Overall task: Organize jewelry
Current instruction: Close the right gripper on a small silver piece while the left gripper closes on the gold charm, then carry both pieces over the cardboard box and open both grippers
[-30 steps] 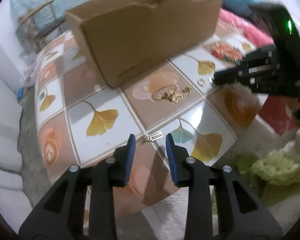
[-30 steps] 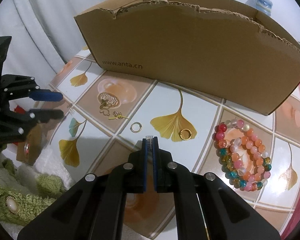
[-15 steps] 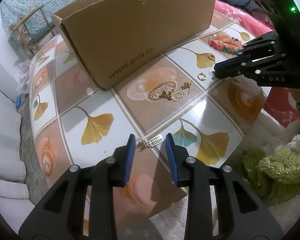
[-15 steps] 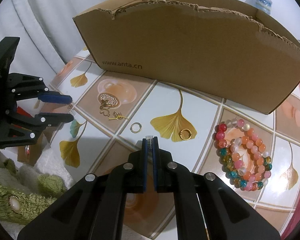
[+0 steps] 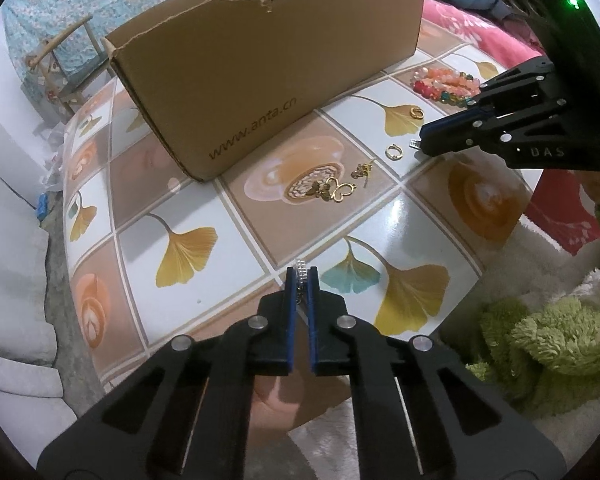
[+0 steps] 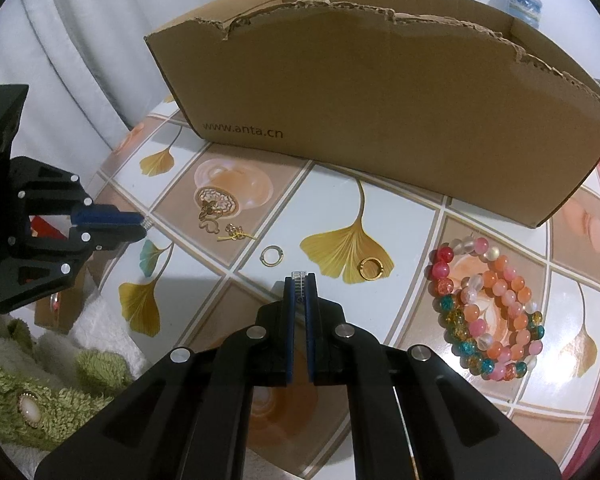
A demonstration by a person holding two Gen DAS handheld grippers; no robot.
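Note:
My left gripper [image 5: 300, 274] is shut on a small silver rhinestone earring [image 5: 300, 267] just above the tiled tabletop [image 5: 220, 264]. My right gripper [image 6: 299, 280] is shut on a matching silver earring [image 6: 299, 276]; it also shows in the left wrist view [image 5: 422, 142]. On the table lie a gold butterfly piece [image 5: 332, 190], a small gold stud [image 5: 361, 170], a thin ring [image 6: 271, 256], a gold ring [image 6: 371, 269] and beaded bracelets [image 6: 488, 304]. The open cardboard box [image 6: 372, 120] stands behind them.
A green fluffy cloth [image 5: 540, 344] with a pearl brooch [image 6: 27, 408] lies off the table's near edge. Pink fabric [image 5: 480, 28] lies beyond the table. A chair [image 5: 60, 68] stands at the far left.
My left gripper closed on the silver earring that lay between its open fingers. The right gripper stayed shut and barely moved.

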